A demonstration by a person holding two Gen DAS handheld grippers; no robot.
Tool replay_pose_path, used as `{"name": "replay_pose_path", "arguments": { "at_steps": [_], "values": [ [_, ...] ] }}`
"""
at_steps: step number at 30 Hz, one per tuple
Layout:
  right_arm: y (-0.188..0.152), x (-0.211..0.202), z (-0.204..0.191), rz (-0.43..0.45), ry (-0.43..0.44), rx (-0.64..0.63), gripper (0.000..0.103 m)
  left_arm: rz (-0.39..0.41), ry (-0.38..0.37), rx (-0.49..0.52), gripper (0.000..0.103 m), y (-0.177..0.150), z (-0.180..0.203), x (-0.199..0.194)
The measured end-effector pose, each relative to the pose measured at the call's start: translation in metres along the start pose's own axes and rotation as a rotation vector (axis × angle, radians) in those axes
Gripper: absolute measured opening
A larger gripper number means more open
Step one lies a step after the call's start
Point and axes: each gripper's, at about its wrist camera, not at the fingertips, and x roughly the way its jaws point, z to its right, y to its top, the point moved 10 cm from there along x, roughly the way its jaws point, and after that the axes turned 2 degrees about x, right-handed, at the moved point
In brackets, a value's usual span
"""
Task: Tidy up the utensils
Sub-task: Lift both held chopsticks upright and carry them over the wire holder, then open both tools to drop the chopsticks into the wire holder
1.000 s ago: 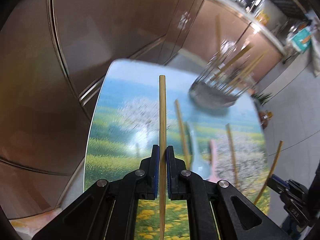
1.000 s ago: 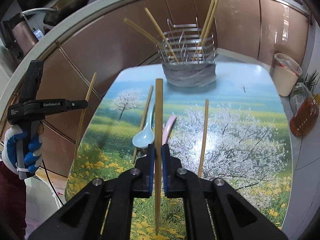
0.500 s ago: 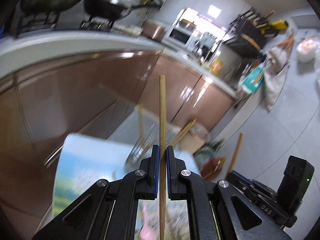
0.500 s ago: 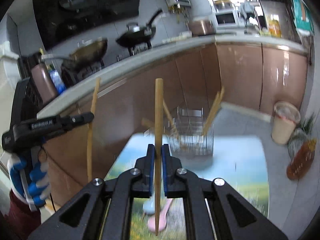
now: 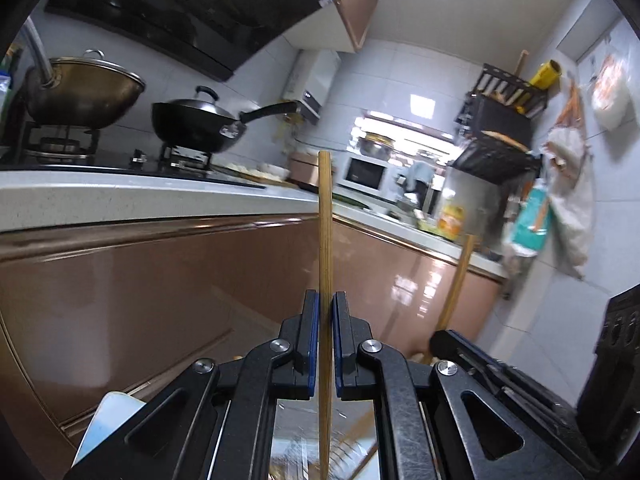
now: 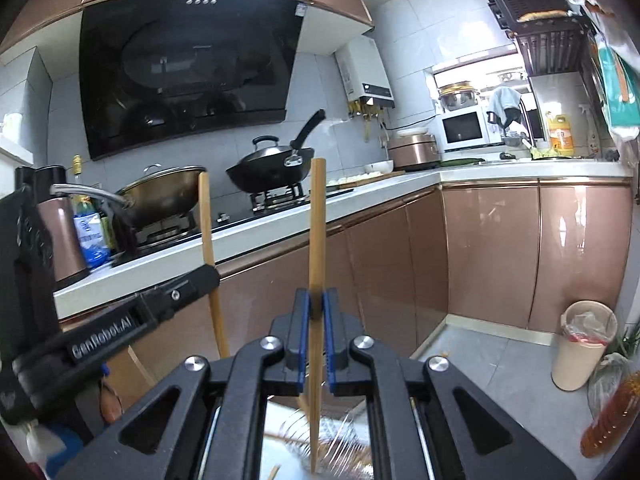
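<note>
In the left wrist view my left gripper [image 5: 325, 300] is shut on a bamboo chopstick [image 5: 325, 220] that stands upright between its blue pads. The right gripper [image 5: 444, 338] shows at the right with its own chopstick [image 5: 458, 276]. From the right wrist camera, my right gripper [image 6: 316, 300] is shut on a second upright chopstick [image 6: 316, 220]. Beside it on the left is the left gripper [image 6: 208, 276] with its chopstick [image 6: 208, 232]. Both point nearly level at the kitchen counter. A blurred wire utensil holder [image 6: 340, 436] lies just below the right chopstick's lower end.
Only a pale table corner [image 5: 108, 412] shows at lower left. Brown cabinets [image 6: 492, 248] and a white counter with a black wok [image 6: 272, 172] and a steel pot [image 6: 164, 196] stand ahead. A bin [image 6: 584, 344] and an oil bottle [image 6: 612, 416] are on the floor at right.
Both grippers rose and tilted up from the table to near level, each keeping its chopstick. The table, spoons and loose chopsticks have dropped out of view; the holder now sits at the bottom edge.
</note>
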Motion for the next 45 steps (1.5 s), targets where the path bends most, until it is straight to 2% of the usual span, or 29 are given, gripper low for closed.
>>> {"name": "replay_pose_path", "arguments": {
  "at_steps": [3, 8, 13, 19, 24, 26, 28, 30, 34, 39, 45],
  "values": [
    [-0.023, 0.022, 0.018, 0.003, -0.009, -0.001, 0.006, 0.01, 0.036, 0.008, 0.006, -0.023, -0.005, 0.022],
    [-0.068, 0.052, 0.042, -0.046, -0.005, 0.033, 0.006, -0.036, 0.071, 0.033, 0.006, -0.061, -0.009, 0.053],
    [-0.096, 0.054, 0.049, -0.074, -0.013, 0.034, 0.007, -0.056, 0.105, 0.059, 0.006, -0.082, -0.009, 0.063],
    [-0.107, 0.043, 0.051, -0.1, -0.025, 0.032, 0.007, -0.072, 0.123, 0.095, 0.008, -0.091, -0.006, 0.056],
    [-0.105, 0.027, 0.052, -0.117, -0.041, 0.033, 0.008, -0.068, 0.117, 0.089, 0.014, -0.082, -0.008, 0.029],
    [-0.102, 0.017, 0.05, -0.121, -0.052, 0.028, 0.008, -0.057, 0.113, 0.092, 0.023, -0.073, -0.009, 0.012],
    [-0.097, 0.005, 0.046, -0.118, -0.061, 0.027, 0.008, -0.039, 0.115, 0.095, 0.036, -0.062, -0.011, -0.007],
    [-0.092, -0.009, 0.042, -0.108, -0.072, 0.025, 0.008, -0.023, 0.115, 0.095, 0.038, -0.051, -0.015, -0.031],
    [-0.081, -0.043, 0.032, -0.089, -0.079, 0.024, 0.008, -0.022, 0.127, 0.096, 0.039, -0.037, -0.027, -0.069],
    [-0.086, -0.079, 0.029, -0.111, -0.084, 0.054, 0.008, -0.051, 0.136, 0.102, 0.039, -0.036, -0.042, -0.103],
    [-0.106, -0.107, 0.028, -0.173, -0.094, 0.083, 0.008, -0.162, 0.15, 0.08, 0.039, -0.054, -0.063, -0.125]
  ]
}}
